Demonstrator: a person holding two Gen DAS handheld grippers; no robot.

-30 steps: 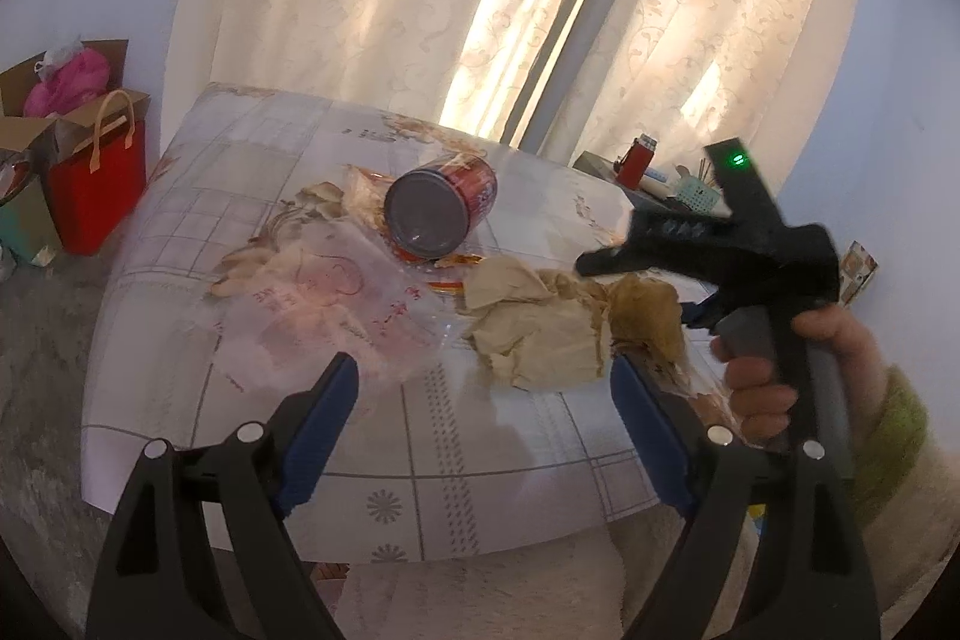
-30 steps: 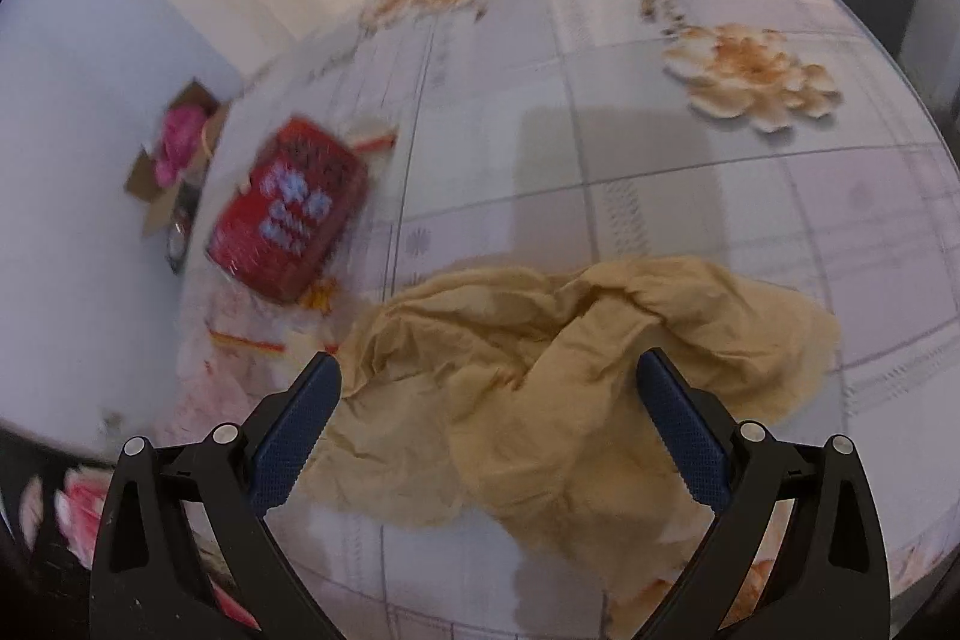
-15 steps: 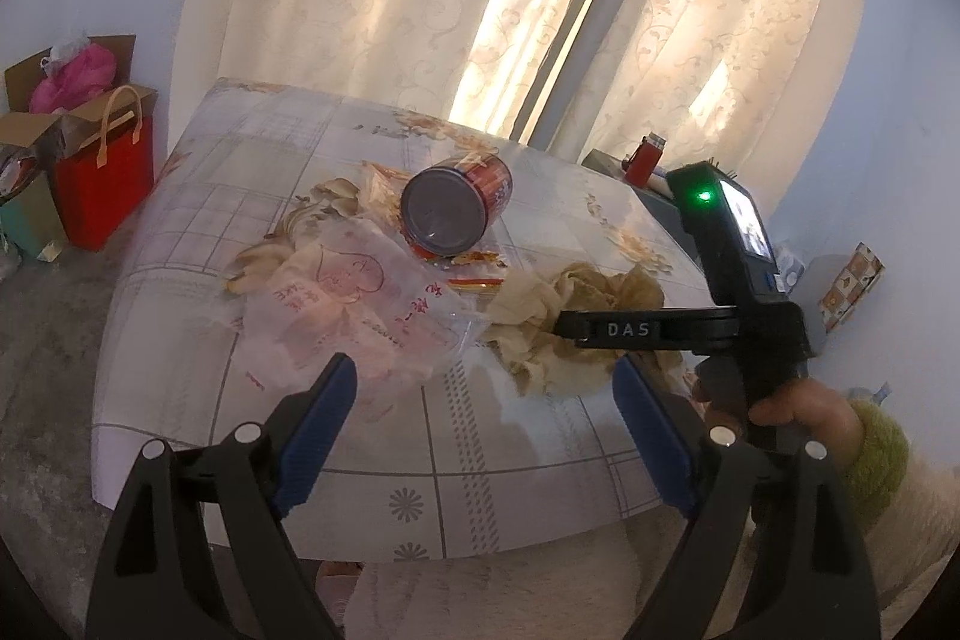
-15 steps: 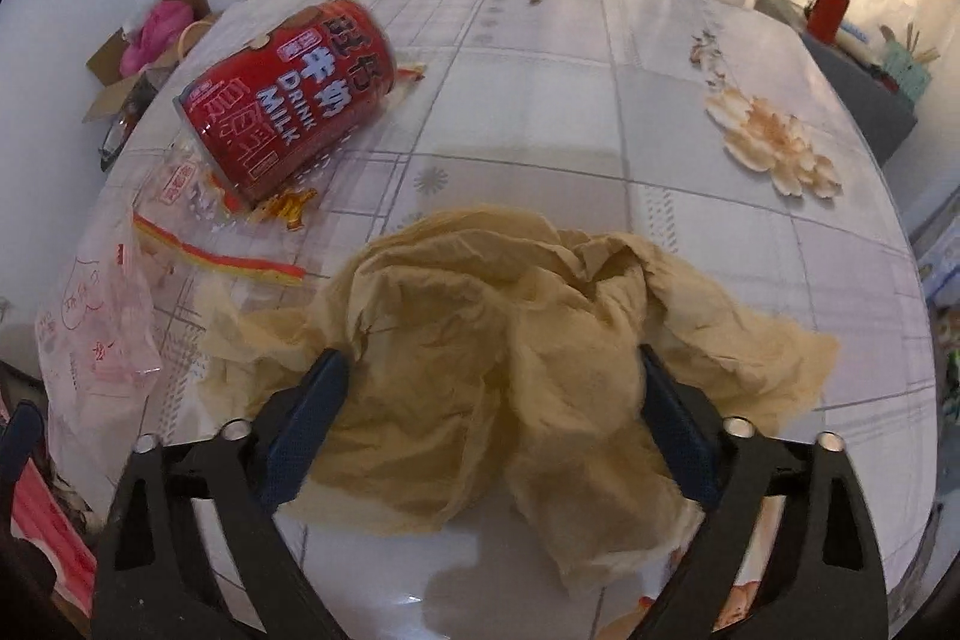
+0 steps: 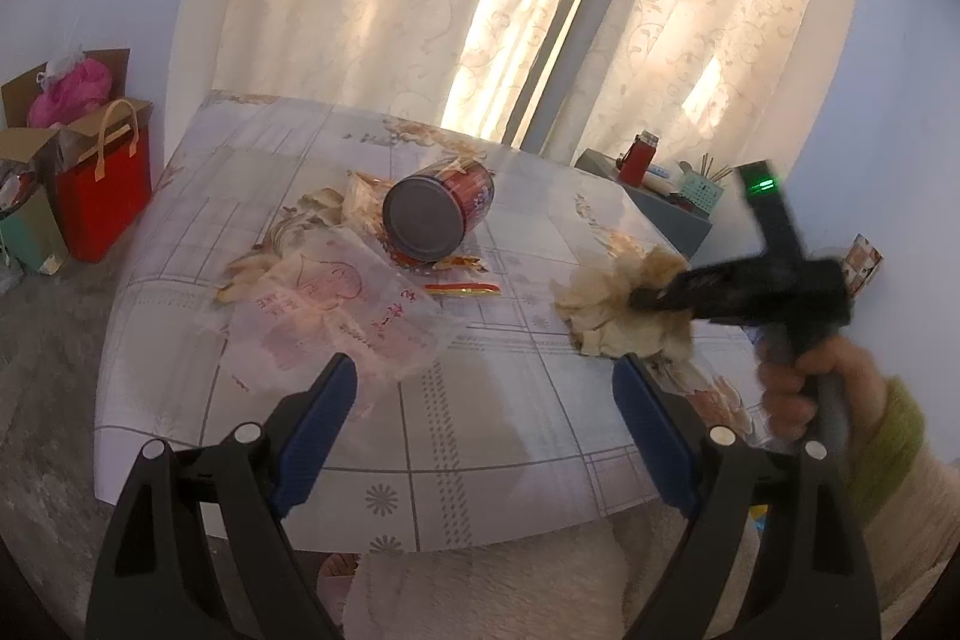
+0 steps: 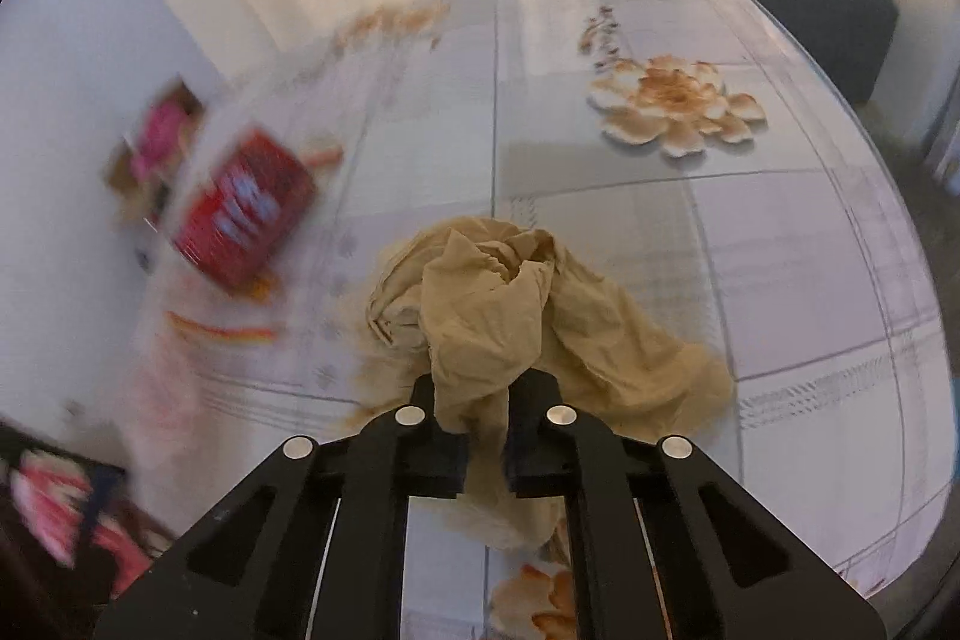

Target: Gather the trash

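Observation:
A crumpled tan paper wad [image 6: 498,292] is bunched up between the jaws of my right gripper [image 6: 483,394], which are closing and press on its near end. From the left wrist view, the right gripper [image 5: 645,298] holds the wad [image 5: 606,310] low over the table's right side. A red drink can [image 5: 438,214] lies on its side mid-table, blurred in the right wrist view [image 6: 246,208]. A clear printed plastic bag [image 5: 336,310] lies before my left gripper [image 5: 483,388], which hovers open and empty at the near edge. A red-yellow wrapper strip [image 5: 462,287] lies beside the can.
The floral tablecloth covers the table [image 5: 420,430]. A red paper bag [image 5: 102,184] and a cardboard box [image 5: 72,88] stand on the floor at left. A grey cabinet [image 5: 672,214] with a red bottle stands beyond the table's right. A hand [image 5: 810,382] grips the right tool.
The right gripper's jaws have come together on the tan wad, gathering it into a bunch and pulling it right. The left gripper stays open and still.

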